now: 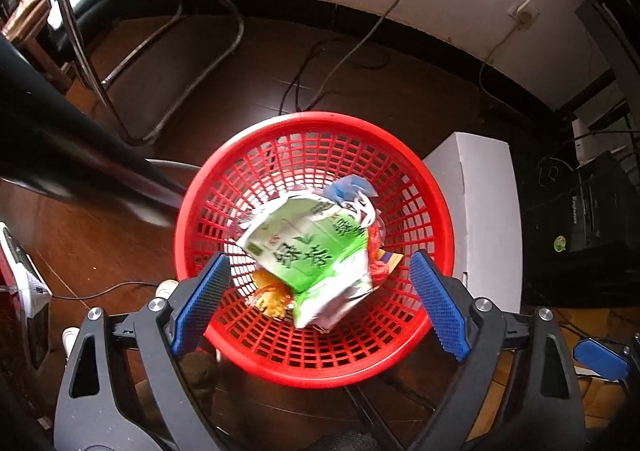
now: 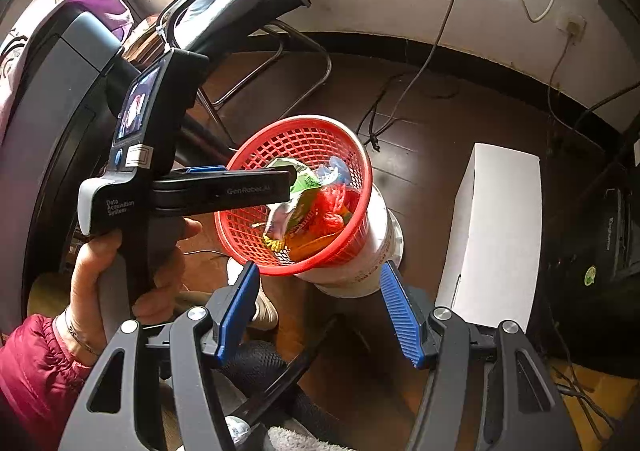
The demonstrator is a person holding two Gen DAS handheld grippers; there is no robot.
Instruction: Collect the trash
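A red mesh basket point(image 1: 400, 171) stands on a white tub point(image 2: 372, 251) on the dark wooden floor. It holds a green and white pouch point(image 1: 312, 251) on top, orange and red wrappers point(image 1: 272, 299) underneath and a blue and white scrap point(image 1: 352, 191). My left gripper point(image 1: 320, 299) hangs right above the basket, open, its blue pads point(image 1: 204, 303) well clear of the pouch. In the right wrist view a hand point(image 2: 120, 271) holds that left gripper point(image 2: 280, 187) over the basket's rim point(image 2: 360, 155). My right gripper point(image 2: 320, 307) hovers nearer to me, open, with nothing in it.
A white box point(image 2: 496, 235) stands right of the basket, with a black computer tower point(image 2: 592, 251) beyond it. A metal-framed chair point(image 1: 132, 51) is at the back left. Cables point(image 1: 344, 59) trail over the floor by the wall. A dark pole point(image 1: 60, 139) slants in from the left.
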